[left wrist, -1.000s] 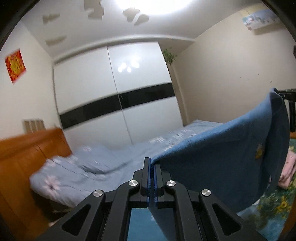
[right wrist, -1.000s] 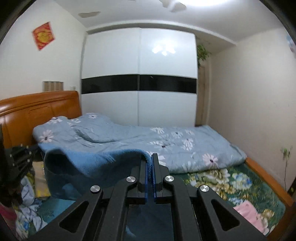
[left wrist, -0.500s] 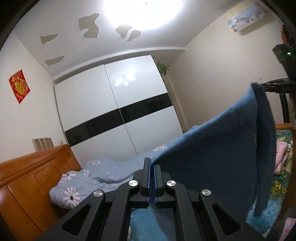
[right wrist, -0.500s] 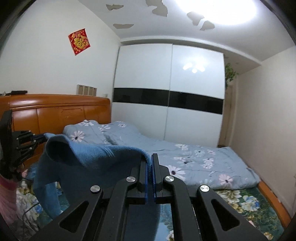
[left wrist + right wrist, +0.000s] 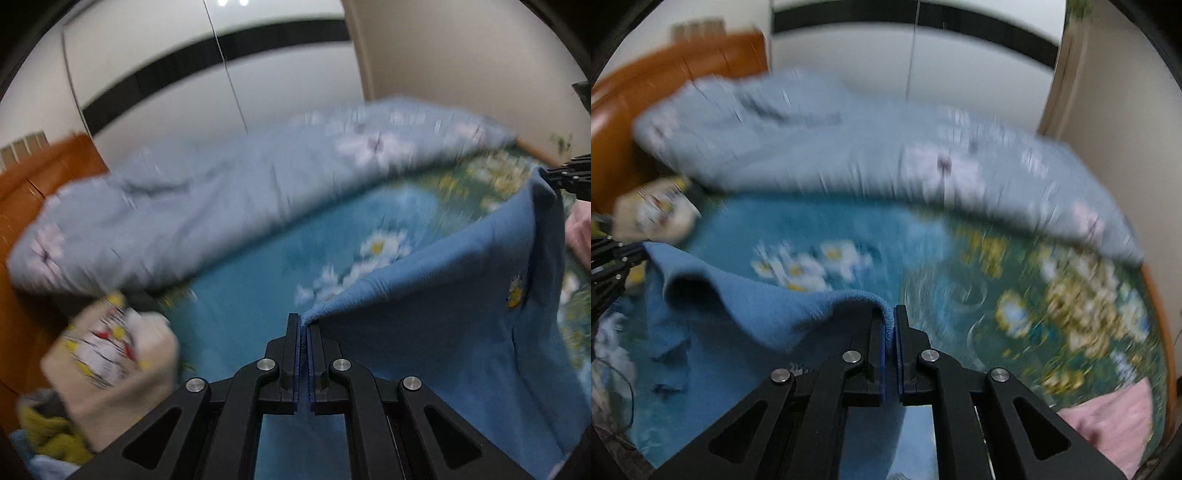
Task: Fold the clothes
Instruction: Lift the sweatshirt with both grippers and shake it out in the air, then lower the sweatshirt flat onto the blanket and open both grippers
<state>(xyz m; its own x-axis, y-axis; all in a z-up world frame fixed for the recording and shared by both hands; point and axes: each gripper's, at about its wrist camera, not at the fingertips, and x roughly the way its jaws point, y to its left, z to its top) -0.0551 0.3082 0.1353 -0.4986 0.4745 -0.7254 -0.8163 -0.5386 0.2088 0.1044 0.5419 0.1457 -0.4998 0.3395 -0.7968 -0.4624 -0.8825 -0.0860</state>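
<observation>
Both grippers, left [image 5: 303,332] and right [image 5: 889,325], are pinching the blue top [image 5: 443,332] above the bed [image 5: 258,266]; no folding done yet.

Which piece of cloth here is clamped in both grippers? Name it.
The plain blue garment with a small yellow emblem, pinched by the left gripper and right gripper. The pale flowered quilt and pink cloth lie untouched.

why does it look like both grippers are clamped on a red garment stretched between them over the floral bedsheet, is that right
Not quite: the garment is blue, not red, as the left wrist view shows. The rest holds: the left gripper and the right gripper are each shut on an edge of it, and it hangs stretched between them over the floral bedsheet.
</observation>
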